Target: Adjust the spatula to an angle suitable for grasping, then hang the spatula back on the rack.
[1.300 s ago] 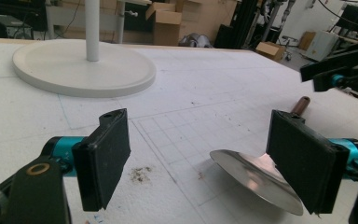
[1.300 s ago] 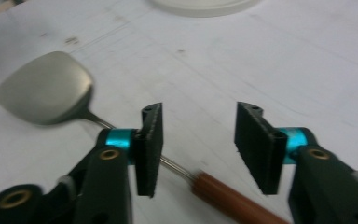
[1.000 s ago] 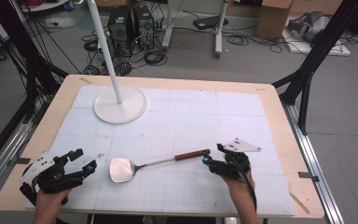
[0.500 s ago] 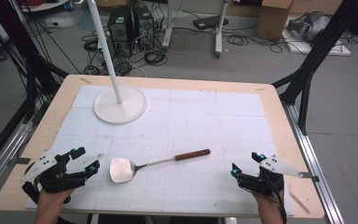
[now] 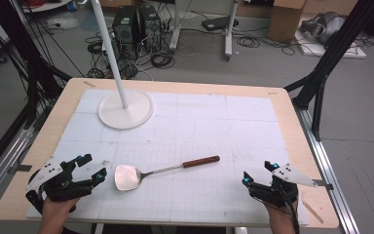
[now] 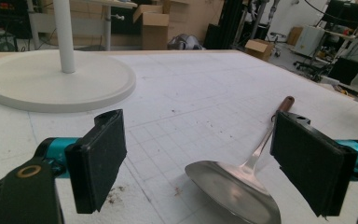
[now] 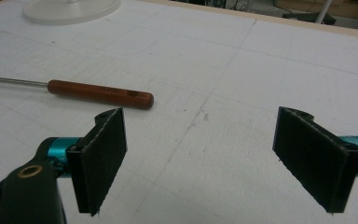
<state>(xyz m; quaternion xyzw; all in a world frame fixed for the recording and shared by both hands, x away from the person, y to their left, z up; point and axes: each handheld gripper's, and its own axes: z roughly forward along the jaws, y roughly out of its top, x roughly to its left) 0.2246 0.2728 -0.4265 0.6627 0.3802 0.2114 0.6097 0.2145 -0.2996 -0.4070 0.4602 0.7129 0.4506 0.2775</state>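
Note:
A spatula [image 5: 163,170] with a shiny metal head and a red-brown wooden handle lies flat on the white gridded mat [image 5: 199,126], head to the left. My left gripper [image 5: 93,165] rests at the front left, just left of the head. It is open, its jaws have just been opening, and nothing is gripped. In the left gripper view the head [image 6: 233,191] lies low between the left gripper [image 6: 198,158] pads, untouched. My right gripper [image 5: 258,171] sits at the front right, apart from the handle. Its jaws have just been opening. In the right gripper view the right gripper [image 7: 198,158] is empty, with the handle [image 7: 100,93] ahead on the left.
A white round stand base [image 5: 125,109] with an upright pole occupies the mat's far left. The wooden table edge [image 5: 302,146] runs around the mat. Black frame legs and cables stand on the floor beyond.
My right gripper has moved from the end of the spatula handle to the right, toward the front right corner, then stopped. The spatula and the left gripper have stayed put.

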